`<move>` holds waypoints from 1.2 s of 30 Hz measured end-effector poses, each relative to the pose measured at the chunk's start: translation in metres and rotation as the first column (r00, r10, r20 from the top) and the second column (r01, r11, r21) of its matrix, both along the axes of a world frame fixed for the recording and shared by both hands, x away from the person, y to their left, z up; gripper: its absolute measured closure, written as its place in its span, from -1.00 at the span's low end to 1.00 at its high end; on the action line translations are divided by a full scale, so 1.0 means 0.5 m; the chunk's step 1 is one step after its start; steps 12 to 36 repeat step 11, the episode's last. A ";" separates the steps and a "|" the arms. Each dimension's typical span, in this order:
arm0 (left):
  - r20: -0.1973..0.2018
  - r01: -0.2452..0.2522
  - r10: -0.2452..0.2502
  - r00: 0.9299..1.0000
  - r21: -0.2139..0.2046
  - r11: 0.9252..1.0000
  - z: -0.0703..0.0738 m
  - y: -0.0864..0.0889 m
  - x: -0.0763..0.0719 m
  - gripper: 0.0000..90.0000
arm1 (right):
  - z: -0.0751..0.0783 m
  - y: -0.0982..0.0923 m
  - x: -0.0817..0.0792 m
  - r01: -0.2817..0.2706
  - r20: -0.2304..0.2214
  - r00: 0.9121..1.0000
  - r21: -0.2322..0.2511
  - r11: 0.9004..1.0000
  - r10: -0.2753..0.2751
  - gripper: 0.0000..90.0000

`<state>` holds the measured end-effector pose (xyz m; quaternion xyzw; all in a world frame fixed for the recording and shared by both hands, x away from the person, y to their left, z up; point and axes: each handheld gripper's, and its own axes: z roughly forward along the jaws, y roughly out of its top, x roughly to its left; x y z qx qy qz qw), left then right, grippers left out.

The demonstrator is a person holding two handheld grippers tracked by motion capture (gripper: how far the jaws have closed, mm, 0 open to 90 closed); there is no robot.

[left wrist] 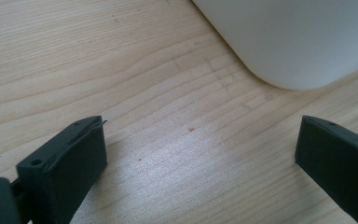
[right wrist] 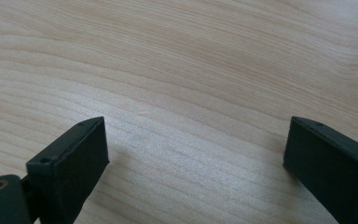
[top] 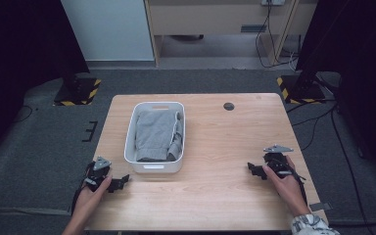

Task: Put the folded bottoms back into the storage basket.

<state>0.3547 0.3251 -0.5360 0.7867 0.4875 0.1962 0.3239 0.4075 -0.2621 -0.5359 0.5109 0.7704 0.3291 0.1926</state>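
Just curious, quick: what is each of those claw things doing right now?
Left gripper: open, holding nothing.
Right gripper: open, holding nothing.

Even overhead light on the pale wooden desk (top: 215,147), dark corners; gripper views slightly soft, faint sheen between jaws.

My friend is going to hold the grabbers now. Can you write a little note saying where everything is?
Left gripper: open, holding nothing, low over the table just beside the white bin's near corner.
Right gripper: open, holding nothing, over bare wood on the right side.
Grey cloth: lies folded inside the bin.
Done: nothing grasped so far.
Left: probably reach into the bin for the cloth.
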 end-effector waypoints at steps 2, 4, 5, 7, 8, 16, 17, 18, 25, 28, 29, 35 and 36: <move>0.000 0.002 -0.002 1.000 0.009 1.000 0.000 -0.007 0.000 -1.00 | -0.006 0.007 -0.002 -0.009 0.023 1.000 -0.020 1.000 0.010 -0.91; -0.003 0.006 -0.006 1.000 0.009 1.000 -0.001 -0.010 0.001 -1.00 | -0.006 0.013 -0.002 -0.024 0.023 0.999 -0.033 0.999 0.025 -0.92; -0.003 0.003 -0.003 1.000 0.008 1.000 -0.001 -0.011 0.001 -1.00 | -0.006 0.015 -0.003 -0.034 0.021 0.999 -0.031 0.999 0.034 -0.92; -0.003 0.001 -0.001 1.000 0.008 1.000 -0.001 -0.013 0.002 -1.00 | -0.007 0.016 -0.004 -0.046 0.023 0.999 -0.031 0.998 0.046 -0.92; -0.002 0.002 -0.002 1.000 0.009 1.000 -0.001 -0.014 0.002 -1.00 | -0.006 0.016 -0.005 -0.050 0.019 0.999 -0.029 0.998 0.050 -0.92; -0.002 0.004 -0.004 1.000 0.009 1.000 -0.001 -0.015 0.002 -1.00 | -0.006 0.018 -0.007 -0.047 0.021 0.999 -0.029 0.998 0.048 -0.92; -0.002 0.004 -0.004 1.000 0.009 1.000 -0.001 -0.015 0.002 -1.00 | -0.006 0.018 -0.007 -0.047 0.021 0.999 -0.029 0.998 0.048 -0.92; -0.002 0.004 -0.004 1.000 0.009 1.000 -0.001 -0.015 0.002 -1.00 | -0.006 0.018 -0.007 -0.047 0.021 0.999 -0.029 0.998 0.048 -0.92; -0.002 0.004 -0.004 1.000 0.009 1.000 -0.001 -0.015 0.002 -1.00 | -0.006 0.018 -0.007 -0.047 0.021 0.999 -0.029 0.998 0.048 -0.92; -0.002 0.004 -0.004 1.000 0.009 1.000 -0.001 -0.015 0.002 -1.00 | -0.006 0.018 -0.007 -0.047 0.021 0.999 -0.029 0.998 0.048 -0.92; -0.002 0.004 -0.004 1.000 0.009 1.000 -0.001 -0.015 0.002 -1.00 | -0.006 0.018 -0.007 -0.047 0.021 0.999 -0.029 0.998 0.048 -0.92; -0.002 0.004 -0.004 1.000 0.009 1.000 -0.001 -0.015 0.002 -1.00 | -0.006 0.018 -0.007 -0.047 0.021 0.999 -0.029 0.998 0.048 -0.92; -0.002 0.004 -0.004 1.000 0.009 1.000 -0.001 -0.015 0.002 -1.00 | -0.006 0.018 -0.007 -0.047 0.021 0.999 -0.029 0.998 0.048 -0.92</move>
